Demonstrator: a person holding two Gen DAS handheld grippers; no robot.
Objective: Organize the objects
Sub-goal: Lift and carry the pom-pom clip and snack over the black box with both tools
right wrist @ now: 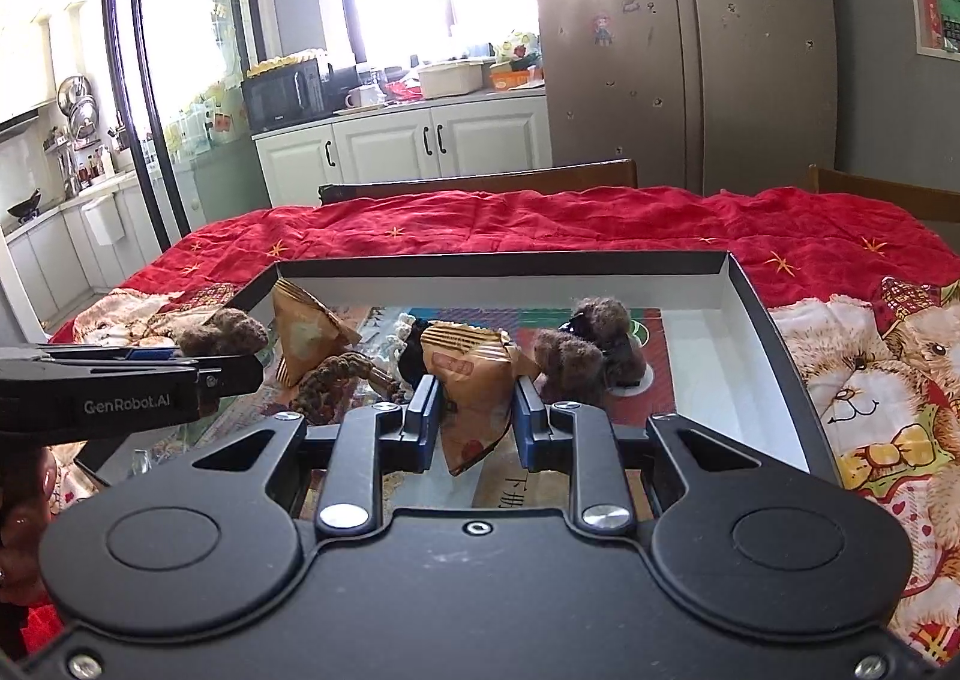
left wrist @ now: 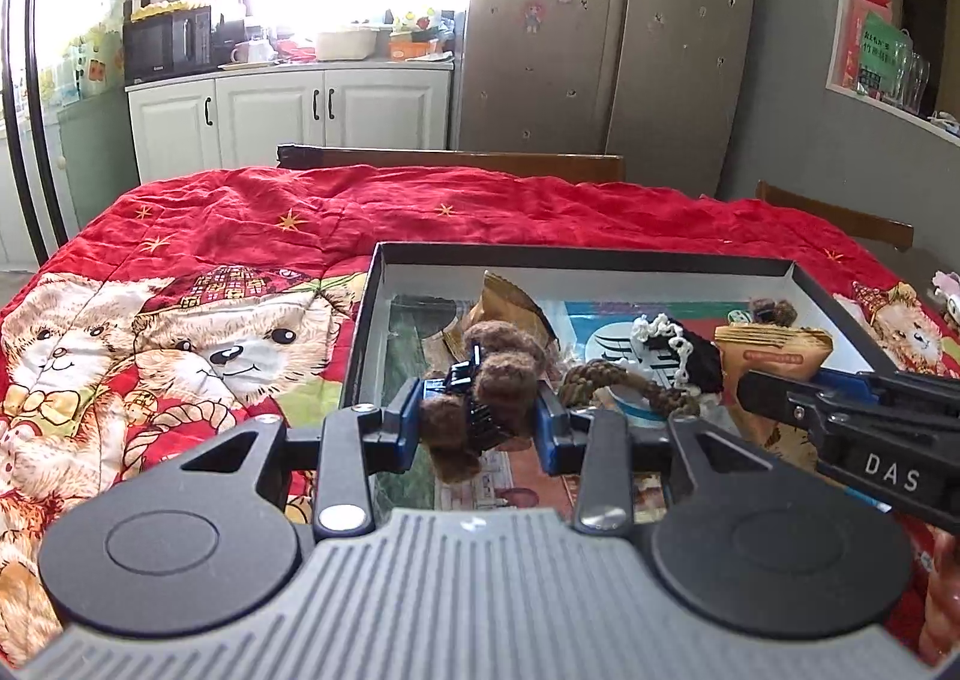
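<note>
A shallow black box point(left wrist: 576, 255) with white inner walls point(right wrist: 744, 320) lies on the red quilt. My left gripper point(left wrist: 480, 410) is shut on a brown fuzzy bear hair clip point(left wrist: 498, 374) over the box's near left part. My right gripper point(right wrist: 474, 410) is shut on a gold triangular snack packet point(right wrist: 474, 380) over the box's middle. In the box lie a second gold packet point(right wrist: 306, 332), a brown braided hair tie point(left wrist: 624, 380), a black scrunchie with white lace point(left wrist: 684, 350) and another brown fuzzy clip point(right wrist: 594, 350).
The red teddy-bear quilt point(left wrist: 240, 272) covers the table. Wooden chair backs point(left wrist: 456, 158) stand at the far edge. White cabinets point(left wrist: 288, 110) and a steel fridge point(left wrist: 606, 20) stand behind. The right gripper's body point(left wrist: 852, 416) crosses the box's right side.
</note>
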